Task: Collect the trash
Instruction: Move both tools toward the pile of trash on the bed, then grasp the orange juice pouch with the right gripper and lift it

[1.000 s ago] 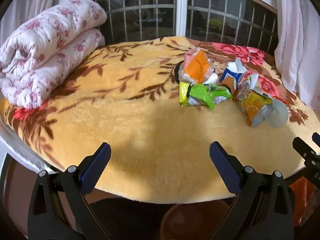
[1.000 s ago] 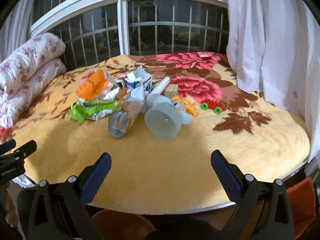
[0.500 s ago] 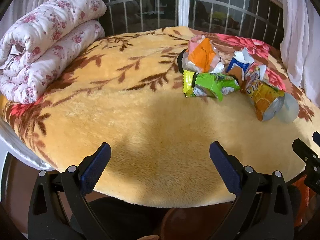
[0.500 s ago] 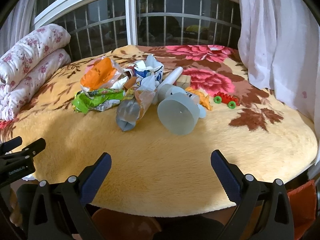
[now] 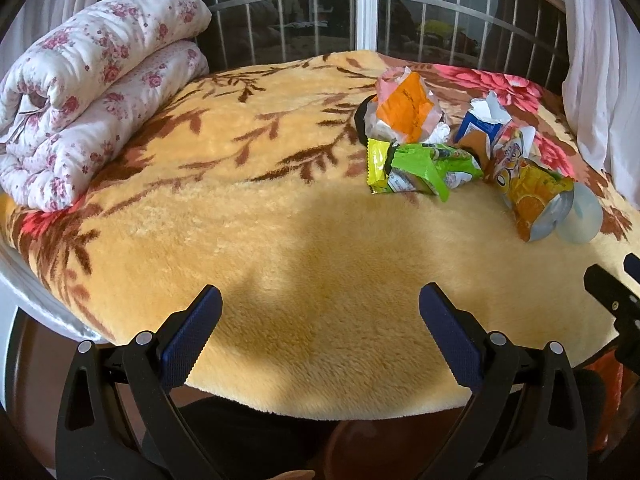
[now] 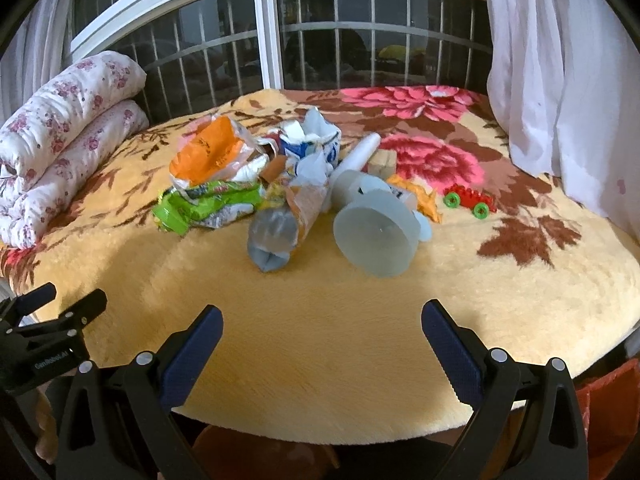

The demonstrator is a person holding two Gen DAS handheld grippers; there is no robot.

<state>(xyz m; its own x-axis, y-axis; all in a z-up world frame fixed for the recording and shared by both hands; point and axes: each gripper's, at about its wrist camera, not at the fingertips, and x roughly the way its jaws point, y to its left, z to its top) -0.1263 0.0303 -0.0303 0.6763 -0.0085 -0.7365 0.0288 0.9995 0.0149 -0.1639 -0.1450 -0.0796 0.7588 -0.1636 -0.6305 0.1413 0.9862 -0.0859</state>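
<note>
Over the near edge of the yellow plush blanket (image 5: 304, 264), the left gripper (image 5: 320, 330) hangs with its two blue-padded fingers spread wide and nothing between them; the right gripper (image 6: 322, 338) hangs likewise, jaws apart and empty, above the same edge; beyond them, in the middle of the blanket and well apart from both tools, the trash lies in one heap; counted, it holds one green wrapper (image 6: 208, 206), one orange-and-white bag (image 6: 212, 156) resting on it, one torn blue-and-white carton (image 6: 310, 142) behind, one crumpled orange-printed pouch (image 5: 532, 192) and one frosted plastic cup (image 6: 376, 232) on its side, its mouth towards the camera; just right of the heap stands one red toy car (image 6: 470, 200) with green wheels; at the far left two rolls of one folded floral quilt (image 5: 88, 92) are stacked; behind runs a barred window (image 6: 312, 40), with one white curtain (image 6: 560, 80) at the right.
</note>
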